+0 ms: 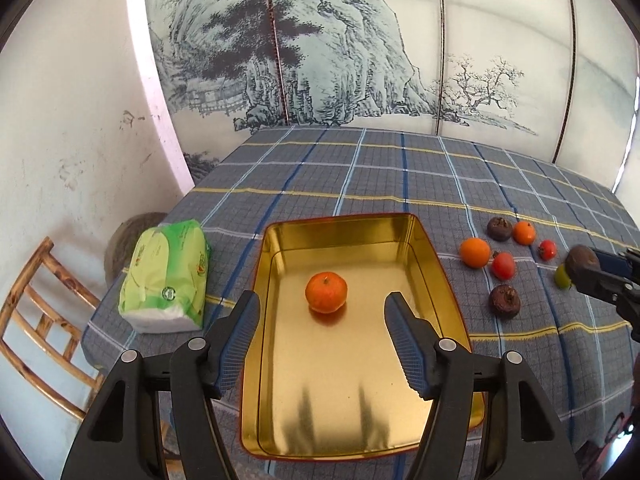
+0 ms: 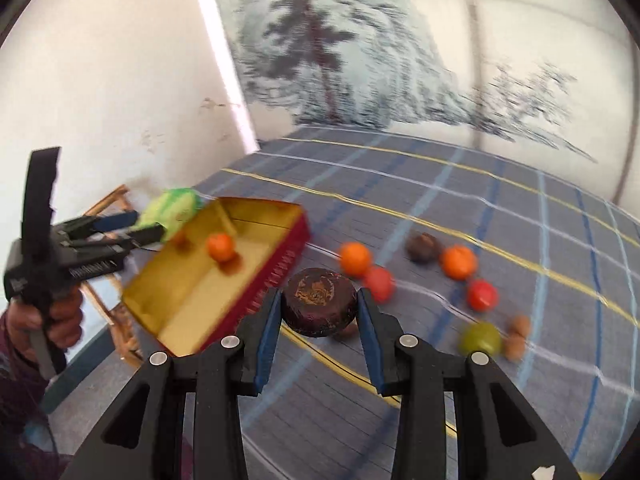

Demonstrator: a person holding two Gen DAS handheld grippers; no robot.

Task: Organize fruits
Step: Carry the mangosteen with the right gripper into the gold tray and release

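Gold tin catches the light: the open box (image 1: 436, 264) sits on the checked tablecloth (image 1: 360, 168) with one orange fruit (image 1: 326, 292) already lying in it. The left gripper (image 1: 320, 312) hangs over that box with its jaws apart and nothing between them. The right gripper (image 2: 318, 308) has its pads pressed on either side of a dark purple fruit (image 2: 319, 306), lifted clear of the cloth, so the step in hand looks like carrying that fruit across to the box. The next move, I'd say, calls for clearing the box's near wall (it stands up a fair way) and lowering into bare floor beside the orange rather than on top of it. The rest of the loose fruit (image 1: 503, 266) lies clustered to the right of the box, apart from it. A tissue pack (image 1: 168, 276) sits beside the box's left side, near the table edge, so the open room lies toward the far end of the cloth.
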